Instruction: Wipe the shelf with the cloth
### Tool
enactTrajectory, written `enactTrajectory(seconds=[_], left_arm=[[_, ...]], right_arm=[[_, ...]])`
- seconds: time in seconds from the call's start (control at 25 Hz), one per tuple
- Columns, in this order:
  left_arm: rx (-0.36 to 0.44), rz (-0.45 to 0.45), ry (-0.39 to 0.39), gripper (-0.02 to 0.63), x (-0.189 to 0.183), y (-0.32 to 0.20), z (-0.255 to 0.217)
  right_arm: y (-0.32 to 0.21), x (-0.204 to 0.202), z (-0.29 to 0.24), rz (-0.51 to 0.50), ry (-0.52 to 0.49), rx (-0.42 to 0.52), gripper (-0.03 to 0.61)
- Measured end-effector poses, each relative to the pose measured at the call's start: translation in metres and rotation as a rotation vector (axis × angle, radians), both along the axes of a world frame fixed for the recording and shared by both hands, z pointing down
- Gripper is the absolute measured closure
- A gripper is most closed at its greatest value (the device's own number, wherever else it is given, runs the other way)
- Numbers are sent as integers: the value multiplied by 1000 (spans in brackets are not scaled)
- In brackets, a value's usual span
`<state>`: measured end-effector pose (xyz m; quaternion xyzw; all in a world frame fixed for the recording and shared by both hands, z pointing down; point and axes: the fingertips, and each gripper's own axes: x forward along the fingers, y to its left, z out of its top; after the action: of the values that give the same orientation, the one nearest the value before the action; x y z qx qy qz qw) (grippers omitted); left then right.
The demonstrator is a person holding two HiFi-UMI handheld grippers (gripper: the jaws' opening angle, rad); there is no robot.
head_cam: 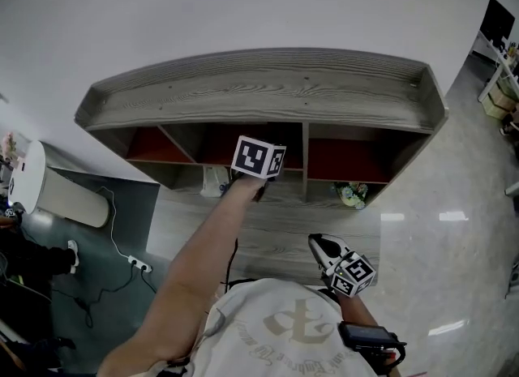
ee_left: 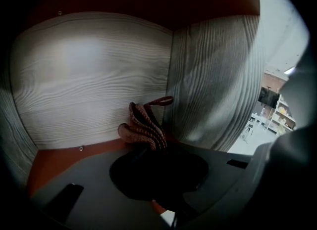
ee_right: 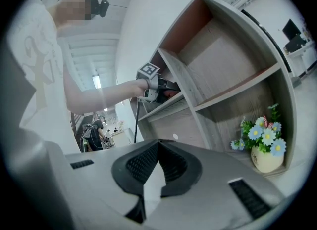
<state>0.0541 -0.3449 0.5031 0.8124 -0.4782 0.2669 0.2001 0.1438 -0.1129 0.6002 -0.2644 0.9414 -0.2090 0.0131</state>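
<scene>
Head view: the grey wooden shelf (head_cam: 268,83), with red back panels, stands ahead of the person. The left arm reaches out at 12 o'clock, putting the left gripper (head_cam: 259,157) into the middle compartment, just left of an upright divider (head_cam: 305,156). Its marker cube shows at the opening; the fingers are hidden inside from here. The right gripper (head_cam: 340,266) hangs close to the body at 5 o'clock, well apart from the shelf. A pot of flowers (head_cam: 352,194) sits in the lower compartment at 4 o'clock from the left gripper.

Left gripper view: the dark fingers (ee_left: 173,167) are clamped on a bunched reddish-brown cloth (ee_left: 143,125). The cloth sticks out at 12 o'clock from them and sits against the corner where two grey wood boards meet, one at 10 o'clock (ee_left: 89,75) and one at 2 o'clock (ee_left: 213,75). A small loop of the cloth curls toward the right-hand board.

Right gripper view: its fingers (ee_right: 143,162) are closed together with nothing between them. They point at the shelf, with the flowers at 3 o'clock.
</scene>
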Motion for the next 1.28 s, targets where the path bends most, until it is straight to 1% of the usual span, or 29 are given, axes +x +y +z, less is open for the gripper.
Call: enactTrajectory(seconds=[0.24, 0.44, 0.72, 0.84, 1.0, 1.16, 1.28], left_arm=[[14, 8, -11, 540, 12, 5, 0], [-23, 64, 36, 540, 23, 16, 1], [-70, 121, 103, 540, 29, 38, 0], [-51, 146, 135, 540, 31, 53, -2], [10, 199, 190, 540, 30, 76, -3], [21, 245, 219, 540, 28, 105, 10], [36, 261, 238, 540, 24, 124, 20]], right_arm=[[5, 16, 2, -1, -14, -12, 574], [6, 19, 4, 2, -39, -30, 574], [5, -1, -4, 7, -28, -19, 574], [7, -3, -5, 36, -7, -21, 574], [11, -5, -7, 87, 21, -20, 574], [20, -8, -8, 135, 54, -14, 574], [27, -8, -8, 171, 77, -13, 574]])
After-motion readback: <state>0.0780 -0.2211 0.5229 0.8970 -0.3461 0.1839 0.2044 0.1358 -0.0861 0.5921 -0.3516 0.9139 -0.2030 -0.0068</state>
